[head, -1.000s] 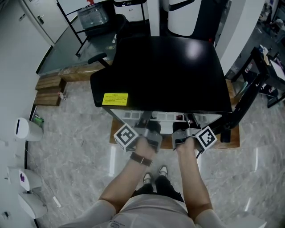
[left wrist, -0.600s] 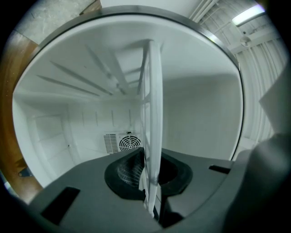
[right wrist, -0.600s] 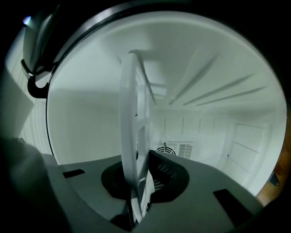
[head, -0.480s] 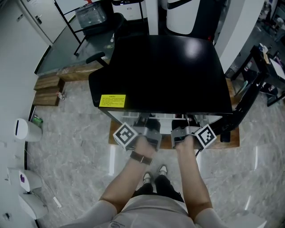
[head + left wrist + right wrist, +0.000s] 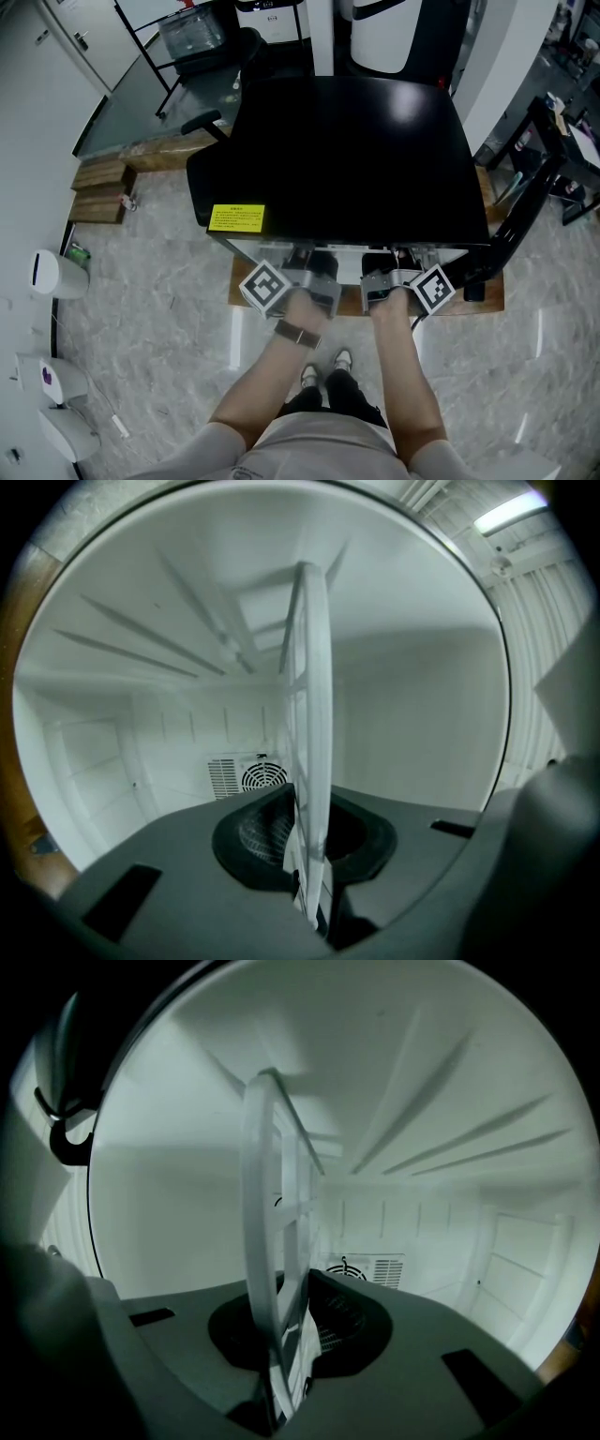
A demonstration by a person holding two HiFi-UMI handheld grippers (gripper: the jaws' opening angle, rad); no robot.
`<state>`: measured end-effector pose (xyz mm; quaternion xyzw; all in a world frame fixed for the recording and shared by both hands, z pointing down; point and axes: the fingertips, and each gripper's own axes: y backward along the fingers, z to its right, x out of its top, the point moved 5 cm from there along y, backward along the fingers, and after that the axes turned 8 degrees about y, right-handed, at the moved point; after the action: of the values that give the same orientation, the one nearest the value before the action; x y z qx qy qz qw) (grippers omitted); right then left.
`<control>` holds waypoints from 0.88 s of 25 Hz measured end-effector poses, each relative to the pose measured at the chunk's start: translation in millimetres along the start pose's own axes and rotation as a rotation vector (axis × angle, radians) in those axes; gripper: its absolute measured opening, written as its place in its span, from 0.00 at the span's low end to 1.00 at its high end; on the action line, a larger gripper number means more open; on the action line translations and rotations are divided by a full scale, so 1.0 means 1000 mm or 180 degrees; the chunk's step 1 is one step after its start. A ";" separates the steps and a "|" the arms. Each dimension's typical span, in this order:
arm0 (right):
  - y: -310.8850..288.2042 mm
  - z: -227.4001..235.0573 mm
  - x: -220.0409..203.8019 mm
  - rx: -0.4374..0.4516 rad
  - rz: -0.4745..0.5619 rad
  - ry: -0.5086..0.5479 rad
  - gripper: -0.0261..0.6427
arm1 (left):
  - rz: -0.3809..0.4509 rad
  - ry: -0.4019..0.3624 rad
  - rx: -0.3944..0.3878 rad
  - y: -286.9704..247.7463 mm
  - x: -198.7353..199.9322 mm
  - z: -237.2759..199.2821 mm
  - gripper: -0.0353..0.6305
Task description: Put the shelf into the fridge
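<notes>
Now, left gripper (image 5: 302, 264): fingers clamped on the front edge of the white grid shelf (image 5: 312, 742).
right gripper (image 5: 394, 270): fingers pinching the same edge, at the left gripper's 3 o'clock.
shelf: mostly inside the black fridge (image 5: 347, 150), running toward 12 o'clock.
back wall: round vent (image 5: 255, 776).

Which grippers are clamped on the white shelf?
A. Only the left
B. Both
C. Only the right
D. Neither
B: in each gripper view the shelf stands edge-on, pinched between the jaws of the left gripper and of the right gripper, with the fridge interior behind it.
</notes>
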<state>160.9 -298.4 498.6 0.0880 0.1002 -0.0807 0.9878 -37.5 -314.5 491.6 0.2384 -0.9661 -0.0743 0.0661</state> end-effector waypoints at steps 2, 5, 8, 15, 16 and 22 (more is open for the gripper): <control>0.004 0.000 0.000 0.0020 0.0027 0.0008 0.11 | 0.0009 -0.0036 -0.0033 0.002 -0.001 0.001 0.09; 0.012 0.000 -0.001 0.0016 0.0079 0.0013 0.11 | 0.0019 -0.0048 -0.0037 0.006 -0.004 0.002 0.10; 0.020 -0.002 -0.003 -0.0012 0.0092 0.0017 0.11 | 0.0013 -0.0034 -0.0033 0.012 -0.008 0.004 0.11; 0.044 -0.007 -0.006 -0.0088 0.0092 0.0041 0.11 | -0.0027 -0.0022 0.0036 0.031 -0.019 0.003 0.12; 0.048 -0.008 -0.007 -0.0105 0.0084 0.0044 0.11 | -0.0039 -0.0025 0.0027 0.034 -0.021 0.004 0.12; 0.079 -0.013 -0.016 -0.0194 -0.0015 0.0069 0.11 | -0.0178 -0.0110 0.0171 0.062 -0.037 0.003 0.12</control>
<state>157.3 -217.1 501.8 0.0584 0.1136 -0.0790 0.9887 -33.8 -242.3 495.7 0.2657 -0.9617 -0.0542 0.0408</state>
